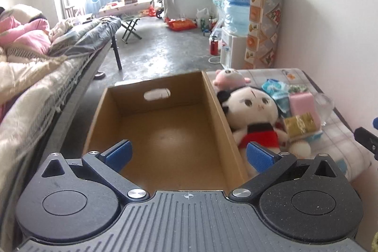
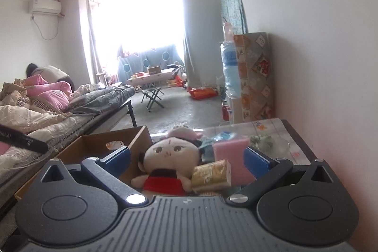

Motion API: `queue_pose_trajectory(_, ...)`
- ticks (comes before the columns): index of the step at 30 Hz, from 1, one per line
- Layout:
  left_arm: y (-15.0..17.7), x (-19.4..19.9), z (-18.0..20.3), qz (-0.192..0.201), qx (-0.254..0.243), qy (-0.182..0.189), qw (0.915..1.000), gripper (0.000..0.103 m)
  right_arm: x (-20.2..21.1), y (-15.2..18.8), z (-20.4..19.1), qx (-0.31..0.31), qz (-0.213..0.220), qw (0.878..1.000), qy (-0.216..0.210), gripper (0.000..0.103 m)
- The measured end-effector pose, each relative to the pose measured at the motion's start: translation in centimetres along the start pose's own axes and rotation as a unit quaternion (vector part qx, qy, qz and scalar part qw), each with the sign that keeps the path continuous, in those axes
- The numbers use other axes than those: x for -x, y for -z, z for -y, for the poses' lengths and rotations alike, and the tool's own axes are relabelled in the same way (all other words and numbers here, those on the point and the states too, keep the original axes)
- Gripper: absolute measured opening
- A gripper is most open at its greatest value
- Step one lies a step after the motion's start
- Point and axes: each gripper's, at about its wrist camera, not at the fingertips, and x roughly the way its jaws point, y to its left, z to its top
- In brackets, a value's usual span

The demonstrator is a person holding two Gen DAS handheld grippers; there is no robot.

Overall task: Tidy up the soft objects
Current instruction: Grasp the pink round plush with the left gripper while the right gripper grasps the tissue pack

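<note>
An empty cardboard box (image 1: 165,131) stands on the table's left side. Right of it lies a plush doll (image 1: 255,110) with black hair and a red top, a small pink plush (image 1: 230,78) behind it. A pink sponge (image 1: 303,103) and a gold packet (image 1: 301,124) lie beside the doll. My left gripper (image 1: 187,154) hangs open over the box's near end, nothing between its blue pads. My right gripper (image 2: 186,161) is open just before the doll (image 2: 169,152), the gold packet (image 2: 211,175) and pink sponge (image 2: 232,152) between its fingers' line of sight.
A checked cloth covers the table (image 1: 340,131), with a clear glass item (image 1: 324,103) and blue wrappers (image 1: 275,86) at the back. A bed with quilts (image 1: 30,77) runs along the left. A water dispenser (image 1: 236,23) and tall patterned box (image 1: 263,23) stand by the right wall. A person (image 2: 50,74) bends over the bed.
</note>
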Motion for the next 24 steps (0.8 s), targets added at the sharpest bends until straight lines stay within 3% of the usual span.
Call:
queue_pose_trajectory(8, -5.2, -2.2, 0.3, -0.017, -0.029, -0.022, 0.9992, 0.103, -4.5, -2.5, 0.0, 0.017, -0.019, 0.999, -0.03, 0.103)
queue_pose_trajectory(16, -11.6, -6.4, 2.4, -0.03, -0.035, 0.023, 0.9987, 0.103, -8.7, -3.8, 1.7, 0.024, -0.048, 0.998, -0.035, 0.103)
queue_pose_trajectory(24, -17.4, -15.9, 6.5, -0.055, -0.065, 0.074, 0.9937, 0.103, -12.9, -5.6, 3.7, 0.078, -0.072, 0.994, -0.007, 0.103)
